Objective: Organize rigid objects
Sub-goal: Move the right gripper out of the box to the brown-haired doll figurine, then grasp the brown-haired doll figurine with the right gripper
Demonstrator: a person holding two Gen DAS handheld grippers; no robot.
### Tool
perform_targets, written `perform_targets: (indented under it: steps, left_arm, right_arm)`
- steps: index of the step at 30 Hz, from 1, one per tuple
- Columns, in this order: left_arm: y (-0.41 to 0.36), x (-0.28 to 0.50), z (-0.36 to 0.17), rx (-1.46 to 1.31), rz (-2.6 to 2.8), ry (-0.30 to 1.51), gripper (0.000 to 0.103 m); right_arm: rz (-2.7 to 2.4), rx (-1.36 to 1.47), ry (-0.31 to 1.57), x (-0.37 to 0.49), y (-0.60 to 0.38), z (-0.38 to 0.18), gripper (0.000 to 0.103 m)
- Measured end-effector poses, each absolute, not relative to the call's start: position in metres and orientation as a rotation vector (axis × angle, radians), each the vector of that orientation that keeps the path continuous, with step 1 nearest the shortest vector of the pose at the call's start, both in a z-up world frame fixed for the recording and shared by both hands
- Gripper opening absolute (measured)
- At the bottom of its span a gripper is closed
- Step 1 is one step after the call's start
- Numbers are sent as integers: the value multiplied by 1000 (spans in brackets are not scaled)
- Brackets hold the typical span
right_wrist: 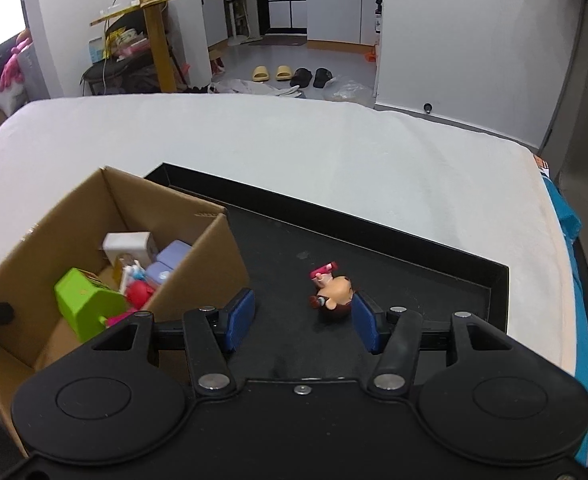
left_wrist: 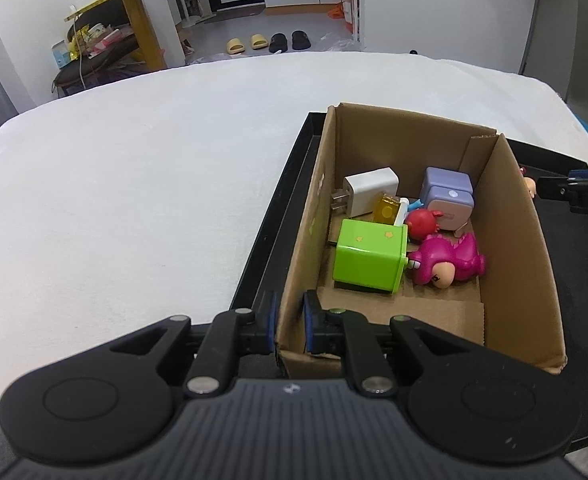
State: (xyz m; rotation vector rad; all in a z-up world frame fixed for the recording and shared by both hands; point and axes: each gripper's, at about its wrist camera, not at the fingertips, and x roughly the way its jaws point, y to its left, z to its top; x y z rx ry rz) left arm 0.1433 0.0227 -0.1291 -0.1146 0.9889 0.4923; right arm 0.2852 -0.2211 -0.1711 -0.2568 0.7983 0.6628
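Cardboard box wall is pinched by the left gripper at its near-left corner. Right gripper, wide open and empty, is nearer the small figurine (lying on the black tray, just beside the right finger).

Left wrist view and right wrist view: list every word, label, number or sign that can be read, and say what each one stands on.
"DAS": white letters on the black right gripper at the frame's right edge; cut off there, so the word is incomplete.
Small white emblem on the left gripper body: a sign, no letters.
Yellow stars on the green box: decoration, no text.
Packages on the background shelf: too small and blurred to read.
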Motion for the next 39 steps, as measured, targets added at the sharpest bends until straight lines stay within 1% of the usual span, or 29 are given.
perform_targets:
  steps: [10, 19, 20, 22, 23, 24, 31, 39]
  left_arm:
    - [17, 147, -131, -76, 522, 1007, 15]
    - [14, 150, -131, -72, 535, 1016, 15]
    - [14, 150, -131, -73, 536, 1016, 15]
    - [14, 151, -132, -66, 539, 1017, 15]
    - [13, 151, -132, -65, 541, 1017, 15]
    - [13, 151, -132, -62, 542, 1017, 15]
    - [12, 152, -132, -51, 545, 1025, 16]
    - [10, 150, -133, -34, 528, 1015, 15]
  right_arm:
    - [660, -332, 799, 306, -222, -198, 54]
    - [671, -411, 793, 308, -206, -214, 53]
    - [669, -417, 798, 308, -206, -216, 52]
    - [661, -434, 804, 308, -204, -220, 47]
    - [662, -444, 807, 307, -204, -221, 37]
    - [660, -455, 808, 308, -204, -221, 34]
    - [647, -461, 805, 302, -209, -210, 31]
    - [641, -450, 817, 290, -220, -197, 31]
